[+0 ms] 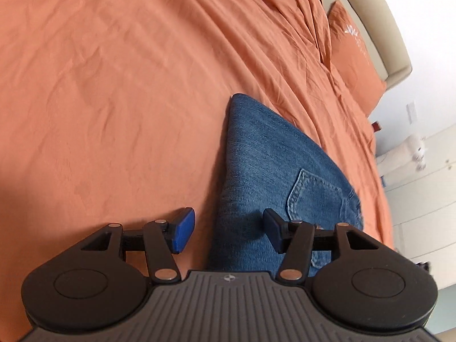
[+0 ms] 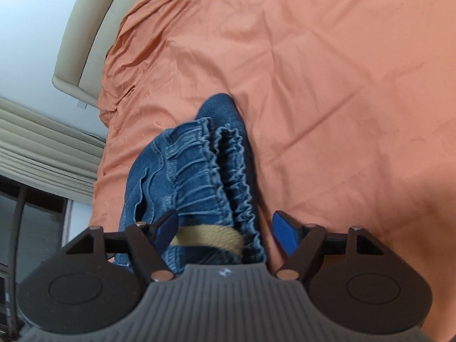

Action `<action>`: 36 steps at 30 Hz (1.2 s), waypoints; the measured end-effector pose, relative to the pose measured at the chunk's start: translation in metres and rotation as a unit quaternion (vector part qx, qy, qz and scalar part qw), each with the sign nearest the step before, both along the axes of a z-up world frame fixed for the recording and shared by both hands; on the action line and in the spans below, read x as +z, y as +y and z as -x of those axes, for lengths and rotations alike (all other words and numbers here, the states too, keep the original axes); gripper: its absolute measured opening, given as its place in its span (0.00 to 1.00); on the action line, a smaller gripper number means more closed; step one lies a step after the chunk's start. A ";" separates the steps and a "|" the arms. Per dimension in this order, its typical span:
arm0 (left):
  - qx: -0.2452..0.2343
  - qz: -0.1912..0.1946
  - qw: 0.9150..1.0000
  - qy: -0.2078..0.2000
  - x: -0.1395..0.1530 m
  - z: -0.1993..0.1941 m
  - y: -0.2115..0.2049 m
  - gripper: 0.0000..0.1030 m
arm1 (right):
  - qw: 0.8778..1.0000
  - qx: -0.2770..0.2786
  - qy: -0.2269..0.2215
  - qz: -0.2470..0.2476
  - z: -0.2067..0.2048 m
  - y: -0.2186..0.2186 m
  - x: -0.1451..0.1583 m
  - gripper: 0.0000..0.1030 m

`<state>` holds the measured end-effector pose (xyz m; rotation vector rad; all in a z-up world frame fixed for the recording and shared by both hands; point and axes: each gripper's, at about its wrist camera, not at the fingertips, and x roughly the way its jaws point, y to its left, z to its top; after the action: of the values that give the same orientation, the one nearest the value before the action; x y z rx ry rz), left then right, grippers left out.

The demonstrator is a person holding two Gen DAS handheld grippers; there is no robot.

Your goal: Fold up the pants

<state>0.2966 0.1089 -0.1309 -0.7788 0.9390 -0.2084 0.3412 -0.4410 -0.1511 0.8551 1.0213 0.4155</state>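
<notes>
Hovering over an orange bedsheet [image 1: 114, 85], beige headboard [image 1: 379, 22] behind, one pillow [image 1: 353, 57], one pair of jeans [image 1: 270, 171] bunched on the bed, my left gripper [image 1: 229, 232] and right gripper [image 2: 225, 233] both spread wide, grasping nothing.

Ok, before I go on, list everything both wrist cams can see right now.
jeans: one, blue denim, folded on the bed, elastic waistband toward the right gripper
tan band: one, at the waistband
bedsheet: one, orange, wrinkled
pillow: one, orange, by the headboard
headboard: one, beige
curtain: beige, by the window
left gripper: open, jeans edge between its pads
right gripper: open, over the waistband
</notes>
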 end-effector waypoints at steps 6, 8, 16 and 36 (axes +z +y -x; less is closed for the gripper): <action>-0.010 0.043 0.999 -0.005 -0.020 -0.013 -0.001 0.54 | 0.999 0.021 0.007 -0.047 -0.020 0.003 -0.019 0.58; -0.015 0.052 0.999 -0.004 -0.025 -0.018 -0.002 0.47 | 0.998 0.028 0.007 -0.055 -0.025 0.003 -0.022 0.55; -0.022 0.054 0.998 -0.012 -0.027 -0.019 -0.006 0.19 | 0.997 0.044 -0.010 -0.060 -0.027 0.003 -0.025 0.34; -0.058 -0.056 0.994 -0.080 0.077 0.029 -0.019 0.08 | 0.995 0.016 -0.091 0.034 0.025 0.028 0.075 0.20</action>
<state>0.2672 0.0903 -0.0538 -0.5956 0.8363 -0.3128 0.3165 -0.4134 -0.0757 0.7268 0.8764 0.4738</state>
